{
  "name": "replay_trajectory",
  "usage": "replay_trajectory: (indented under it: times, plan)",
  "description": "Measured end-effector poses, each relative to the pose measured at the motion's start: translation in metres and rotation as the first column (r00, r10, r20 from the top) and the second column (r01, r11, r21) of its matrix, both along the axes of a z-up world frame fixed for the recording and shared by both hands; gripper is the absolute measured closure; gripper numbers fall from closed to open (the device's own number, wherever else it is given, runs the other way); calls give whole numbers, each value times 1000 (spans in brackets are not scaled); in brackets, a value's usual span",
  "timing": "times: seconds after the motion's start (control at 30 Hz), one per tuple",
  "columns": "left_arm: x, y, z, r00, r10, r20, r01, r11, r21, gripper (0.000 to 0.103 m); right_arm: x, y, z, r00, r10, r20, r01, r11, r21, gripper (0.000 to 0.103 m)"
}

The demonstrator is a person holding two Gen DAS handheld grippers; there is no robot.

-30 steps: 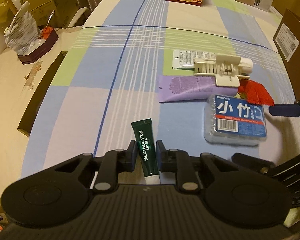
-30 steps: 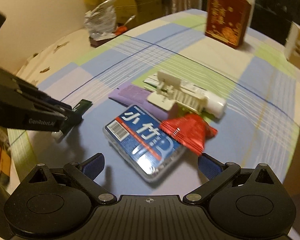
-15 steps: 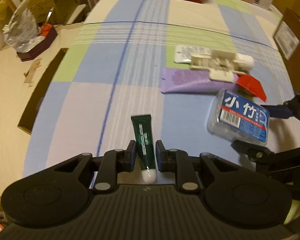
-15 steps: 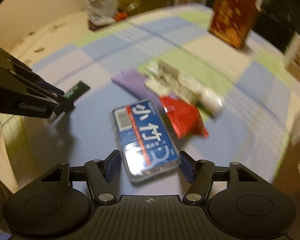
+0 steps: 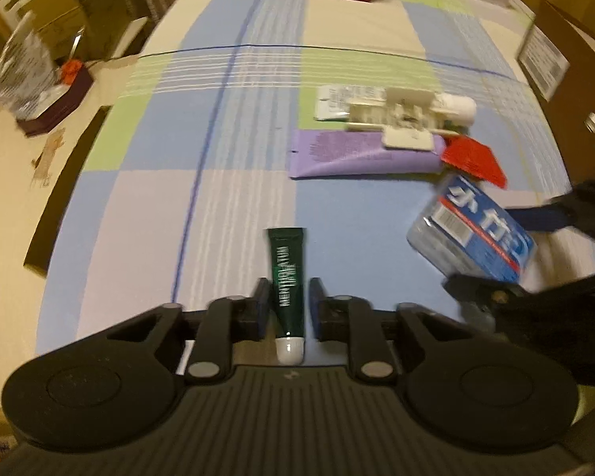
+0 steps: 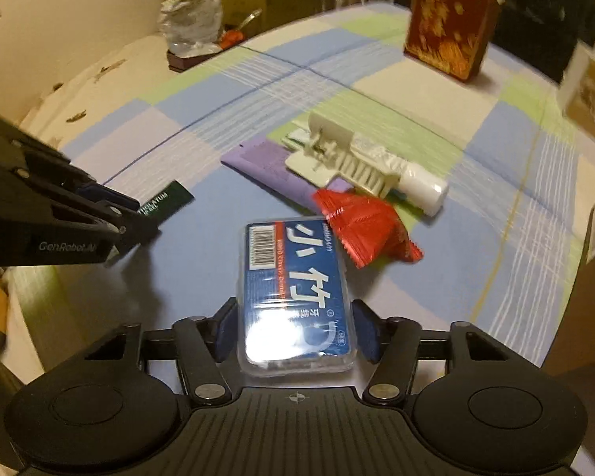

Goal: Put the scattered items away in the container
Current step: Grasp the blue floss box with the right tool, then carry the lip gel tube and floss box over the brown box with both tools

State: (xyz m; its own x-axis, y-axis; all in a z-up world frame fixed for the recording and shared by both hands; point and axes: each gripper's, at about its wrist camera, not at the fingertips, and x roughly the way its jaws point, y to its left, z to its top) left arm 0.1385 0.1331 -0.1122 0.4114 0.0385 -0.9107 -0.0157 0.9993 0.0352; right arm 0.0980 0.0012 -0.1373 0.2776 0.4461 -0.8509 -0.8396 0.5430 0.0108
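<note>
My right claw is clamped on the floss box, one blue pad on each long side, label up, so the box sticks straight out ahead of me toward 12 o'clock and seems to hang clear of the bed. In the left view the same box sits tilted at 3 o'clock. My left claw has the green tube between its pads, cap toward me. There is a sliver of gap on each side, so I cannot tell whether the pads are truly biting or only bracketing it. From the right view the tube's tail pokes out past the left claw at 9 o'clock. I judge both are held lengthwise so that they will not swing on the way to the container. Beyond, at 12 to 1 o'clock, the rest lies in a heap on the checked bedspread: the red packet nearest, a purple tube under a white clip, and a white tube behind. Farther off stands a red box. I cannot make out which thing is the container; a brown board at 2 o'clock is cut off by the frame. Blur smears the far edges.
</note>
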Motion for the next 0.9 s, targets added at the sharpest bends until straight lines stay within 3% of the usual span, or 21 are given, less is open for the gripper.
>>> replay_trajectory:
  times: [0.13,0.37,0.67,0.9]
  plan:
    - [0,-6,3,1000,-14,4,14,1000,2,90,-3,-5,4,1000,6,9,-6,1000,-15,44]
    - [-1,-14,29,998,-20,67,20,1000,-4,90,-2,-24,33,999,-40,-17,41,997,69,44]
    - [1,-46,68,986,-74,151,78,997,-18,90,4,-67,76,989,-149,-16,150,974,170,44]
    - [8,-88,88,970,-150,193,159,987,-34,90,5,-111,102,968,-250,4,245,950,192,44]
